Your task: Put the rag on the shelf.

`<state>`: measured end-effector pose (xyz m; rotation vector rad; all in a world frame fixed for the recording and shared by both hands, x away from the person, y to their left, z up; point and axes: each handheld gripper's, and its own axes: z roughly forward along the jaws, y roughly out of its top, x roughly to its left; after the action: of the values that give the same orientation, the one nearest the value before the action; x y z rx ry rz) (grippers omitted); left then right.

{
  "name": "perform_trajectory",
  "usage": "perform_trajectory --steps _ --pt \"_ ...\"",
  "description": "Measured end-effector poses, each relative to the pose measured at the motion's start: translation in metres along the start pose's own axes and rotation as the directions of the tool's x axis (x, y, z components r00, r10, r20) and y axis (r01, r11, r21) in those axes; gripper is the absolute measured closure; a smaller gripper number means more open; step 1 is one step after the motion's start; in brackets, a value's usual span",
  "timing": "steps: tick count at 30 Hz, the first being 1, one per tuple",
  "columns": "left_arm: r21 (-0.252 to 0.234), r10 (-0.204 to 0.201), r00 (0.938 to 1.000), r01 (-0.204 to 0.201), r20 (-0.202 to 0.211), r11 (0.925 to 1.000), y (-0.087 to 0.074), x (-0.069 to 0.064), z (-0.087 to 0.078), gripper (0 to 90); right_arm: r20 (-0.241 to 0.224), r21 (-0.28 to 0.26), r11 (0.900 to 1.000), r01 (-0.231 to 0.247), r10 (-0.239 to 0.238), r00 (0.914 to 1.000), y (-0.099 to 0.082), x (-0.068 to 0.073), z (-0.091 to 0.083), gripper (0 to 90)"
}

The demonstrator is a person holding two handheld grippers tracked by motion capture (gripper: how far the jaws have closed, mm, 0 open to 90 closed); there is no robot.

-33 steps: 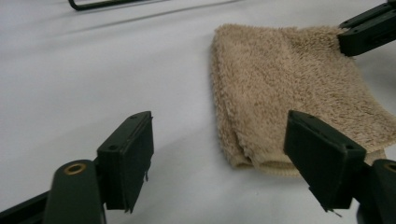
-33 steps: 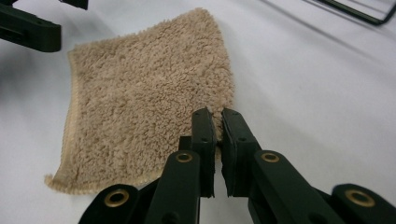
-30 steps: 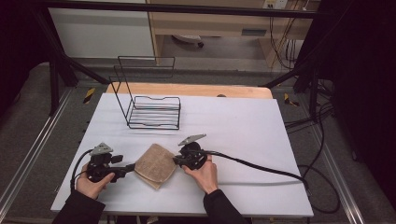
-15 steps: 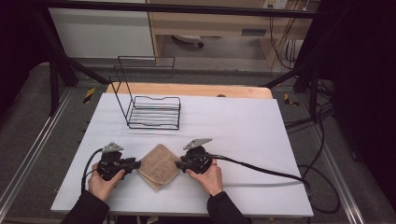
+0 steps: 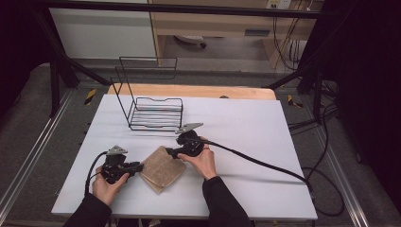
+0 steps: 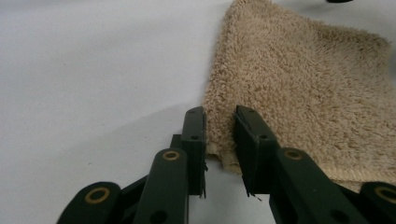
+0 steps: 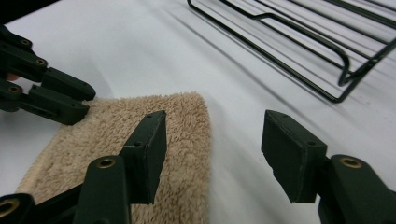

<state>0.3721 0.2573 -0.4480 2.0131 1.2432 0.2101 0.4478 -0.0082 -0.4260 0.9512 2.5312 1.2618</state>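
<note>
Folded beige towel (image 5: 162,169) lying flat on the white worktop (image 5: 246,132), toward the near edge and left of centre, with one corner pointing to the far side. Left claw (image 5: 138,168) meets the towel's left edge; in the left gripper view its jaws have just been closing and now clench the edge of the towel (image 6: 299,88), the terry pile squeezed between the two black pads (image 6: 195,135). Right claw (image 5: 169,152) sits at the towel's far corner; in the right gripper view its jaws have just been opening and stand released, wide apart, one pad (image 7: 150,149) over the towel's (image 7: 121,140) surface and the other over bare worktop (nothing is pinched between them). The same view shows the left claw (image 7: 81,102) gripping the towel's far-left edge. Black wire rack (image 5: 153,111) stands on the far left part of the worktop, well apart from the towel, its base rails (image 7: 299,42) lying beyond the right claw. Each claw is held in a hand: left hand (image 5: 108,187) and right hand (image 5: 204,161), both entering from the near edge in dark sleeves. Black cable (image 5: 265,165) trails from the right claw across the worktop to the right.
</note>
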Motion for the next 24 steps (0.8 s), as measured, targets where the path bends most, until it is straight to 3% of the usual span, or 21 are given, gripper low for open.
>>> perform_trajectory --steps 3,7,10,15,24 --pt "-0.001 0.001 1.0 -0.001 -0.004 1.0 0.0 0.0 0.001 75.0 -0.008 0.014 0.9999 -0.007 0.007 0.9999 0.002 -0.001 0.01 45.9" --pt "-0.006 0.026 0.9993 -0.027 -0.025 0.9996 0.0 -0.003 0.002 76.0 -0.021 0.047 0.9986 0.023 -0.022 0.9995 0.005 0.0 0.022 51.0" --pt "-0.011 0.033 0.999 -0.034 -0.03 0.9994 -0.001 -0.004 0.003 76.5 -0.032 0.043 0.999 0.01 -0.008 0.9995 0.006 0.0 0.03 55.9" --pt "-0.013 0.035 0.9989 -0.036 -0.031 0.9993 -0.001 -0.005 0.003 77.8 -0.04 0.061 0.9975 0.035 -0.033 0.9986 0.009 0.0 0.04 62.2" --pt "-0.002 0.028 0.9995 -0.028 -0.017 0.9996 0.001 -0.004 0.003 82.2 -0.098 0.121 0.9926 -0.006 0.018 0.9951 0.01 -0.005 0.047 72.4"
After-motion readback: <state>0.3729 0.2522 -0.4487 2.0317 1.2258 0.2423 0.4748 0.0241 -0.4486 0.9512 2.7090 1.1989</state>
